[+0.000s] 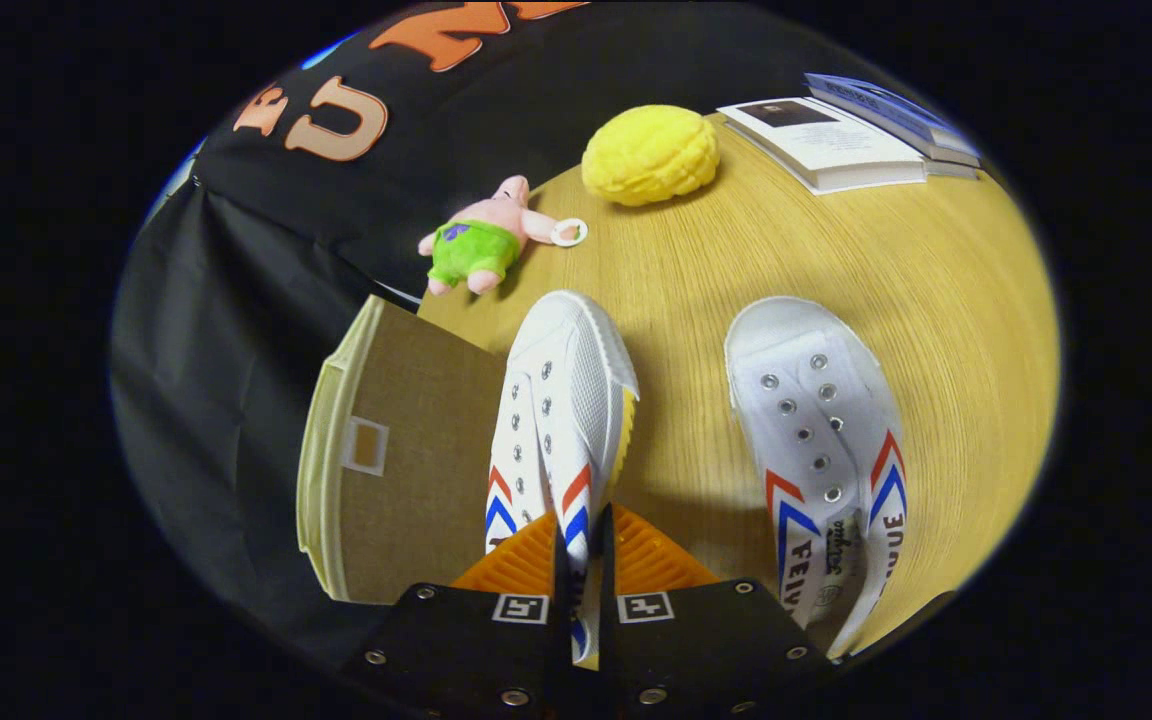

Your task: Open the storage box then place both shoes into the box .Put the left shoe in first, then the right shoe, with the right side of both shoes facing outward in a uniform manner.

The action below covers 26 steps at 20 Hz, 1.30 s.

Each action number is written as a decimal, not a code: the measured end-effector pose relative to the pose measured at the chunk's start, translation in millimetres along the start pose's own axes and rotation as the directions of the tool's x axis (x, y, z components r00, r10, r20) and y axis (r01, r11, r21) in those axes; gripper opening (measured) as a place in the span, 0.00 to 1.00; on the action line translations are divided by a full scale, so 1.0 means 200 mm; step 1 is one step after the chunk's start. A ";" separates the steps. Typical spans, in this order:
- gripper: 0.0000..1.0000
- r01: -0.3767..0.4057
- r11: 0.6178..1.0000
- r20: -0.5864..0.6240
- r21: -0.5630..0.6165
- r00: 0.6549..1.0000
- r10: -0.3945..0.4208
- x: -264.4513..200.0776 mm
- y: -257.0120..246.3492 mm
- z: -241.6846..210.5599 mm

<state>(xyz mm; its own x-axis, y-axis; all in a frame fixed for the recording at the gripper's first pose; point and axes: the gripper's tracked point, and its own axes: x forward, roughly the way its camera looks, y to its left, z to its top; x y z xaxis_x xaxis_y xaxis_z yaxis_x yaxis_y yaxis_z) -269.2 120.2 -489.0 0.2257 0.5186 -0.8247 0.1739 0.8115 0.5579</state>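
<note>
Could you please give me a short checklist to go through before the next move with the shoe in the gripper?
1. Grip: the gripper has both fingers pressed on the side wall of the held shoe, near its heel end. Ok.
2. Shoe clear of the table: it looks lifted and tilted, though I cannot tell for certain.
3. Storage box open: cannot tell; I see a brown panel and a pale rim just beside the held shoe.
4. Order: the other shoe lies on the table, untouched. Ok.
5. Left shoe first: cannot tell which shoe is held.
6. Path: the plush toy and yellow cushion lie beyond the shoes, apart from them. Ok.
</note>
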 end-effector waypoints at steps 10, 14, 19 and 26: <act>0.11 -0.094 0.990 0.089 -0.107 0.991 0.104 -0.20 0.58 0.27; 0.11 -0.146 0.971 0.097 -0.191 0.981 0.167 -0.16 0.87 0.30; 0.10 -0.137 0.939 0.062 -0.315 0.984 0.164 0.07 1.11 0.19; 0.11 -0.089 0.905 -0.021 -0.416 0.996 0.088 0.33 1.21 -0.05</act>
<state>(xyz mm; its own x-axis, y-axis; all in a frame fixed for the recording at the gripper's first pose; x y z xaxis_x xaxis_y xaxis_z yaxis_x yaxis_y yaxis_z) -222.0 353.9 -409.3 0.2195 0.5935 -0.7743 -0.2616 0.8004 0.5393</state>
